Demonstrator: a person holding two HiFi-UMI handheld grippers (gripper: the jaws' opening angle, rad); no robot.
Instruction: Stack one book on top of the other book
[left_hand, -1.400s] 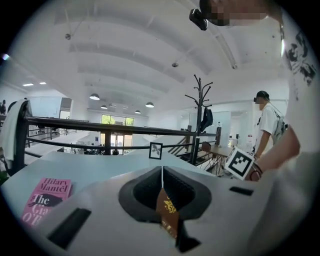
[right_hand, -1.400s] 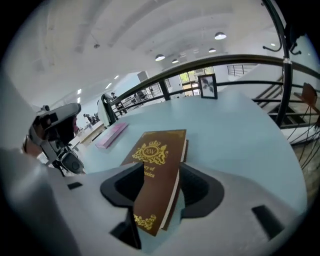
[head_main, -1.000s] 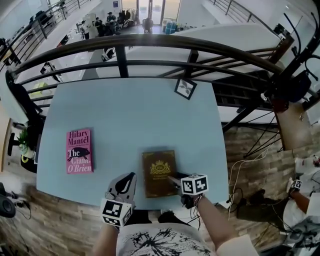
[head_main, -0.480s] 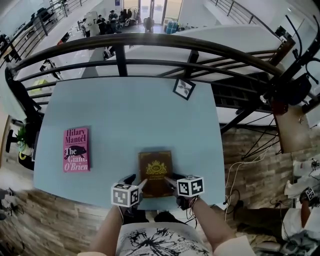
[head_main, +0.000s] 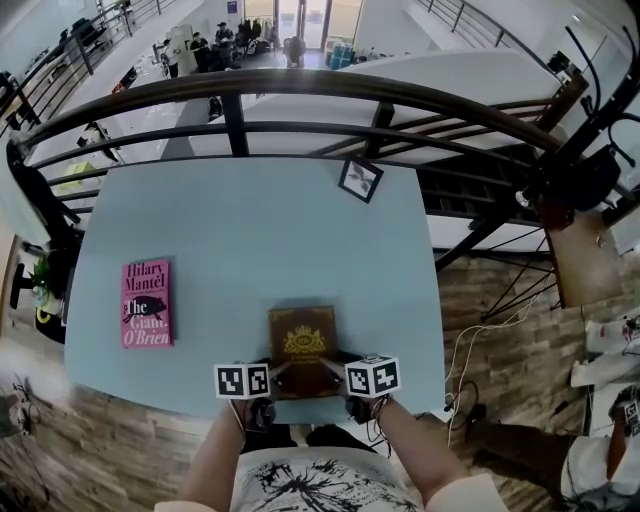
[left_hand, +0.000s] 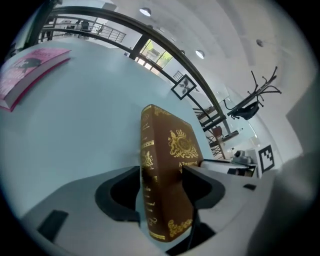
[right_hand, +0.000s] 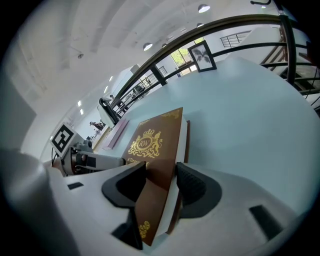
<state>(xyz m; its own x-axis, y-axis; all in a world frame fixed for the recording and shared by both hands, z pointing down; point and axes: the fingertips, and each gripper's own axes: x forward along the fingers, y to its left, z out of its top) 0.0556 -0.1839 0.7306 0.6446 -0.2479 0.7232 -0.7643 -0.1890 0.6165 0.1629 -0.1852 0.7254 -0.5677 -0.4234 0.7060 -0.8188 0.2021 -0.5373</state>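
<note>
A brown book with gold print (head_main: 302, 343) lies at the near edge of the light-blue table (head_main: 260, 230). Its near-right corner sits between the jaws of my right gripper (head_main: 329, 365), whose pads press on the cover and underside (right_hand: 161, 169). My left gripper (head_main: 282, 369) is at the book's near-left corner. Its jaws have just been opening, and the spine corner (left_hand: 150, 165) stands between them (left_hand: 162, 172) with a gap on the left side. A pink paperback (head_main: 146, 303) lies flat at the left, apart from both grippers. That paperback (left_hand: 27, 70) shows far left in the left gripper view.
A small framed picture (head_main: 360, 178) lies near the table's far right corner. A dark metal railing (head_main: 300, 85) curves behind the table. The table's near edge runs just under both grippers, with wooden floor below.
My left gripper has come down from the near left to the brown book's near-left corner, rolled upright, and its jaws have opened around that corner. The right gripper has kept its hold.
</note>
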